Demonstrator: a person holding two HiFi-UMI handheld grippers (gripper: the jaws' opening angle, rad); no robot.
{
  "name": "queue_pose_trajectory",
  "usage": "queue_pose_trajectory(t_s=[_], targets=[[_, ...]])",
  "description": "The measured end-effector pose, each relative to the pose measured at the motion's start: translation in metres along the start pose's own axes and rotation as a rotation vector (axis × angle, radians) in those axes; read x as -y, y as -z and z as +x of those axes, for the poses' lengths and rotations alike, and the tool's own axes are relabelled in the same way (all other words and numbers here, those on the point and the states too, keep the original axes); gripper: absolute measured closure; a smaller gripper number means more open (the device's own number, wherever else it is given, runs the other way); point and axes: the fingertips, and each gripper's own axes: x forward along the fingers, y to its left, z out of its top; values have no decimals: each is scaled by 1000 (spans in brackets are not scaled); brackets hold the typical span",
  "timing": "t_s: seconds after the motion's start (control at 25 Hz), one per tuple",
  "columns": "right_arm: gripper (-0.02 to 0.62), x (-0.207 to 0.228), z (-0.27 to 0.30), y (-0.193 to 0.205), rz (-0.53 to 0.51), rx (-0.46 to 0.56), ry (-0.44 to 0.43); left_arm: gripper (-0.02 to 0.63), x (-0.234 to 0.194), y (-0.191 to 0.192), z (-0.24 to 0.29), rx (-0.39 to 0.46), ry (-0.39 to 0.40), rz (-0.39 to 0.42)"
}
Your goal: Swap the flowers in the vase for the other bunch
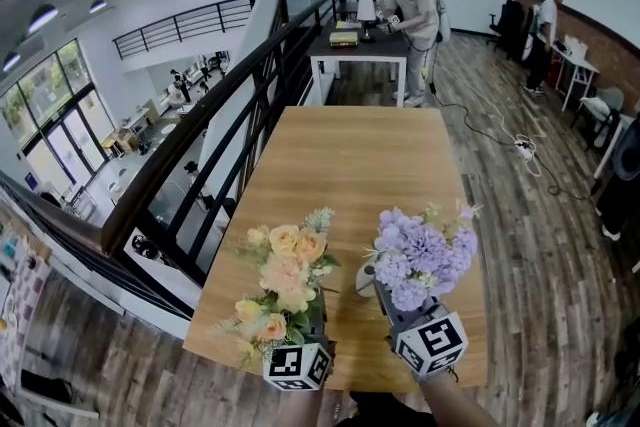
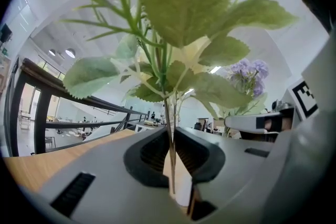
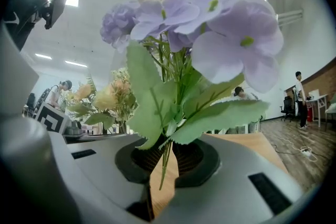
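A peach and yellow flower bunch (image 1: 285, 280) stands upright over the near left part of the wooden table (image 1: 350, 175). My left gripper (image 1: 314, 317) is shut on its thin stems (image 2: 170, 157). The purple flower bunch (image 1: 425, 255) is upright to its right, and my right gripper (image 1: 386, 297) is shut on its green stems (image 3: 165, 157). A small white vase (image 1: 365, 280) shows between the bunches, mostly hidden by the purple bunch. The purple bunch (image 2: 247, 73) appears at the right of the left gripper view. At the left of the right gripper view is the peach bunch (image 3: 113, 94).
A black railing (image 1: 230, 95) runs along the table's left side above a drop to a lower floor. Beyond the table's far end a person works at a white desk (image 1: 365, 45). A cable and power strip (image 1: 522, 151) lie on the floor to the right.
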Motion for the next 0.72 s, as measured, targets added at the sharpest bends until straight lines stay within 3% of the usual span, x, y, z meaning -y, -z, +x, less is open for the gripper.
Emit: queue_pose_trajectory(t_s=[0.72], targets=[[534, 26, 23, 10, -35, 37, 46, 568, -14, 33, 18, -11, 24, -28]])
